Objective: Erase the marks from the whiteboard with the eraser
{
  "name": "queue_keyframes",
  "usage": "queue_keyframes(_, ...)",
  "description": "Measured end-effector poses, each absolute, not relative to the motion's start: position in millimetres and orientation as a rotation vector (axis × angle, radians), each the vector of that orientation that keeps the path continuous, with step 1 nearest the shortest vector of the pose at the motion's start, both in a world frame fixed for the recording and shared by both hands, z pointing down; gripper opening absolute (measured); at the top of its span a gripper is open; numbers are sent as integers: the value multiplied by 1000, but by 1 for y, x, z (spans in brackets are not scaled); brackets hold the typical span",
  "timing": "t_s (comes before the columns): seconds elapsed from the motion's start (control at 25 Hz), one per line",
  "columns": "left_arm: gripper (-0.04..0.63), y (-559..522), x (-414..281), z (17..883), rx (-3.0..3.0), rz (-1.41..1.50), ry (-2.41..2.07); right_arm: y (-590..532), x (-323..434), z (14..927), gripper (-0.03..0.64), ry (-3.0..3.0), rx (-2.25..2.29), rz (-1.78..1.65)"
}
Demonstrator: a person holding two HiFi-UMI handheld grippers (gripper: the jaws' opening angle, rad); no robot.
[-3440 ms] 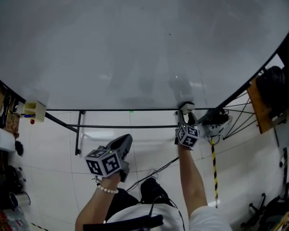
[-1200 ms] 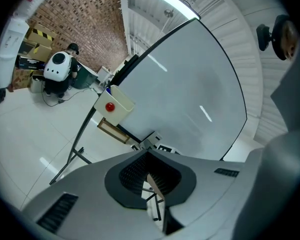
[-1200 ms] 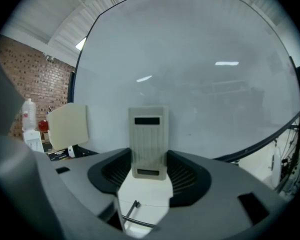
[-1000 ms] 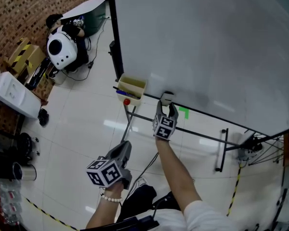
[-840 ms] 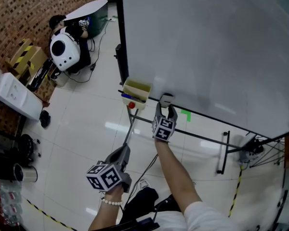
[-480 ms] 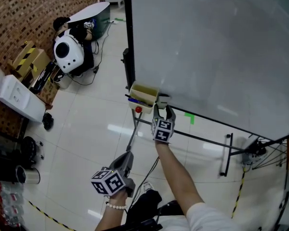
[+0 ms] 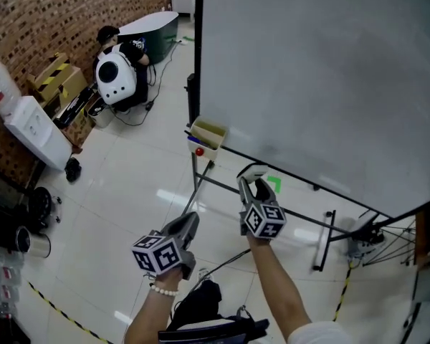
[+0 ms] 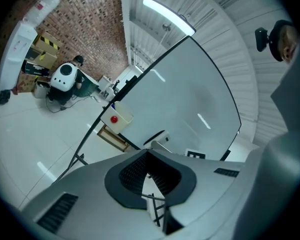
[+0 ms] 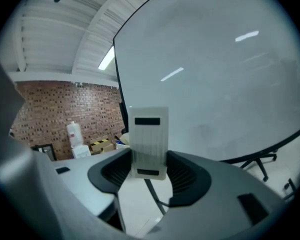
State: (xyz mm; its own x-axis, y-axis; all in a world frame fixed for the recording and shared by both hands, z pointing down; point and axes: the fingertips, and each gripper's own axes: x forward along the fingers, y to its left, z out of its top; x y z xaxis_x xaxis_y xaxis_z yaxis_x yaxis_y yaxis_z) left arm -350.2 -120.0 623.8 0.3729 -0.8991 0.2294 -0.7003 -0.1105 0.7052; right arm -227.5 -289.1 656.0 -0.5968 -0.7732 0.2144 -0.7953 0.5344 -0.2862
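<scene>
The big whiteboard (image 7: 322,77) fills the upper right of the head view, and I see no clear marks on it. My right gripper (image 7: 255,186) is shut on a white eraser (image 7: 252,171) and hangs just below the board's lower edge, off the surface. In the right gripper view the eraser (image 9: 149,139) stands upright between the jaws of that gripper (image 9: 149,161), with the board (image 9: 215,74) behind it. My left gripper (image 7: 188,224) hangs lower left over the floor. Its jaws (image 8: 149,156) are shut with nothing between them.
A pale tray box (image 7: 207,135) with a red object hangs at the board's lower left corner. The black stand bars (image 7: 301,217) run under the board. A round white machine (image 7: 117,81), cardboard boxes (image 7: 57,74) and a white cabinet (image 7: 36,131) line the brick wall at left.
The right gripper with the eraser has left the board's lower edge beside the tray box and drawn back toward me and to the right. The left gripper stays low.
</scene>
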Motion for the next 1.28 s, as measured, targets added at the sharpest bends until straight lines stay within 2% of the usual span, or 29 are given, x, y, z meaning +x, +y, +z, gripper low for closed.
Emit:
queue_keyframes(0.2, -8, -74, -284, 599, 1944, -285, -1424, -178, -137, 613, 250, -2794, 1288, 726)
queue_keyframes(0.6, -8, 66, -77, 538, 2134, -230, -1294, 25, 66, 549, 249, -2857, 1393, 865)
queue_keyframes(0.8, -8, 116, -6, 513, 2258, -172, -1228, 99, 132, 531, 247, -2871, 1478, 907)
queue_keyframes(1.0, -8, 141, 95, 528, 2301, -94, -1188, 133, 234, 540, 247, -2869, 1565, 982)
queue_keyframes(1.28, -8, 135, 64, 514, 2334, -75, -1167, 133, 198, 530, 247, -2862, 1601, 1072)
